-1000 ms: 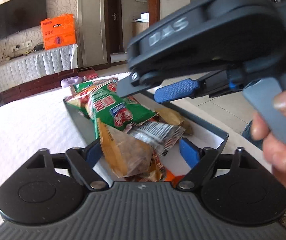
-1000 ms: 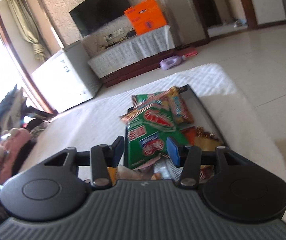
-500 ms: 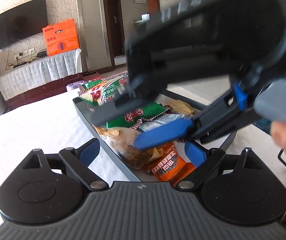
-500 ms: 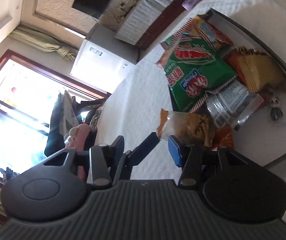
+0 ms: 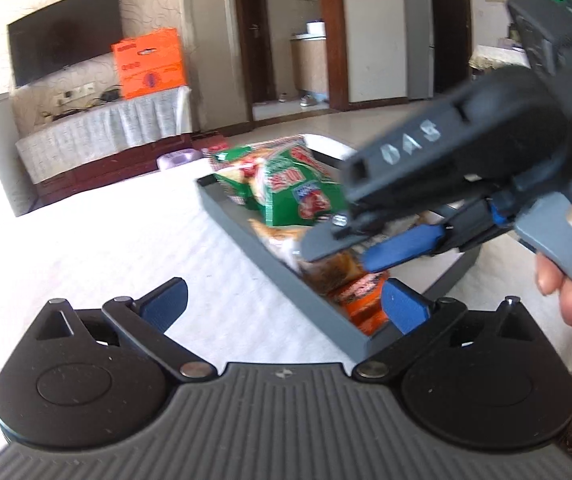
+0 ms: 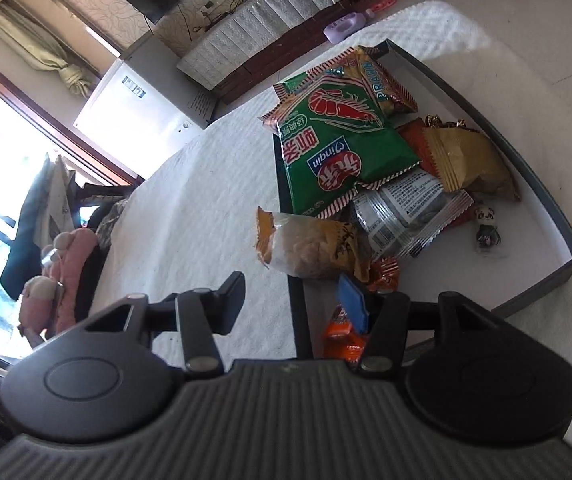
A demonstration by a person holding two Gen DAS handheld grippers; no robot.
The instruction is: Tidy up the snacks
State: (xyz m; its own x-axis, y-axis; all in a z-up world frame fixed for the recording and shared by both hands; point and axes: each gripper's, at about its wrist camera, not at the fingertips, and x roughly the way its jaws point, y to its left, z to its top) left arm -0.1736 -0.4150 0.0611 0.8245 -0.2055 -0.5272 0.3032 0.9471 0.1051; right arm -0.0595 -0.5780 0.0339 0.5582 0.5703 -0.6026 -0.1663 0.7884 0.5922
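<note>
1. The left gripper point(image 5: 282, 300) stood with jaws spread wide, having just been opening; nothing lay between them but the near wall of the grey tray point(image 5: 286, 280), untouched.
2. The right gripper point(image 6: 294, 296) stood part open, jaws having just widened a little. They straddled the tray's near wall, and no pad pressed on anything.
3. Just ahead of the right gripper lay a clear-fronted snack pouch point(image 6: 310, 246), slumped over the tray's edge, partly out on the white tablecloth point(image 6: 206, 184).
4. Further in, the snacks were heaped at one side of the tray: a green prawn-cracker bag point(image 6: 338, 148) on top, a tan packet point(image 6: 466, 156), a printed clear packet point(image 6: 402, 212), orange wrappers point(image 6: 342, 332) near the corner.
5. Judgement: the pouch looked light, soft and crinkly, with slippery film and breakable contents. Best hold: the flat crimped seal at its end, pinched gently.
</note>
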